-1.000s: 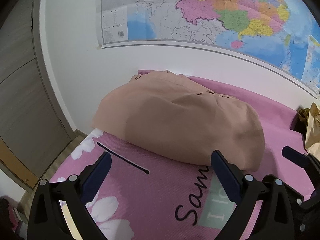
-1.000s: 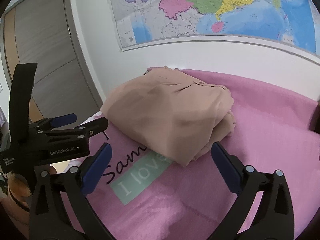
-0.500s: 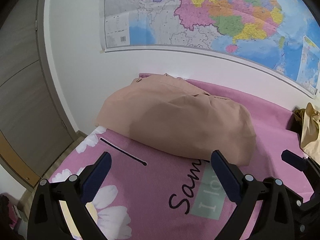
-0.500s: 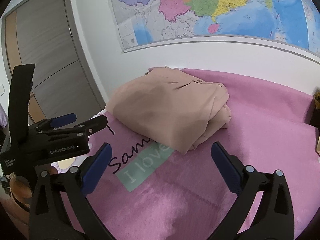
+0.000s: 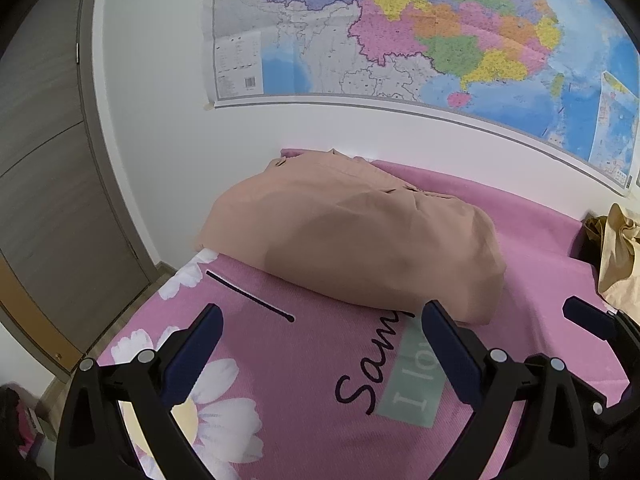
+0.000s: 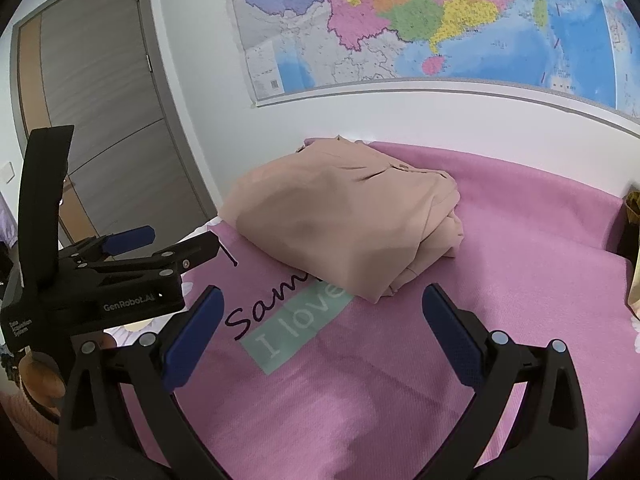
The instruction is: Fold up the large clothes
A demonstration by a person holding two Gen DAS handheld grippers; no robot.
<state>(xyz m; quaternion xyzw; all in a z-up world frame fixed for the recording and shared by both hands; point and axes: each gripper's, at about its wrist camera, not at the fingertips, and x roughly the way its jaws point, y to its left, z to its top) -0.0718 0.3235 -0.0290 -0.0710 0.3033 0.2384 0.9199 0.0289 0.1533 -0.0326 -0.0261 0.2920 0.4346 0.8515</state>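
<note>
Fabric of a tan garment (image 5: 352,236) lies folded into a thick, rounded bundle on the pink bedspread (image 6: 500,272), at the far end of the bed beside the white wall under a large map (image 5: 420,32). In the right wrist view the bundle's right side shows several stacked layer edges (image 6: 436,248), while the top face is one smooth panel with a small button tab near the far edge.

Both tools hang short of the bundle and touch nothing. The left gripper (image 5: 320,344) has its blue-padded fingers (image 5: 196,344) spread wide and empty, framing the near edge of the cloth. The right gripper (image 6: 320,324) is likewise spread wide with nothing between its fingers; the left tool's black body shows at its left.

Judging by the drape and soft creases, the cloth is light, limp and a little slick, so it will sag and slide rather than hold a shape. Pinching only the top layer would likely peel the fold apart. A safer hold would be at the near corner or along the stacked edges on the right, taking all layers at once, with the other tool supporting the opposite side.

A second tan cloth heap (image 5: 618,256) sits at the right, well apart.
</note>
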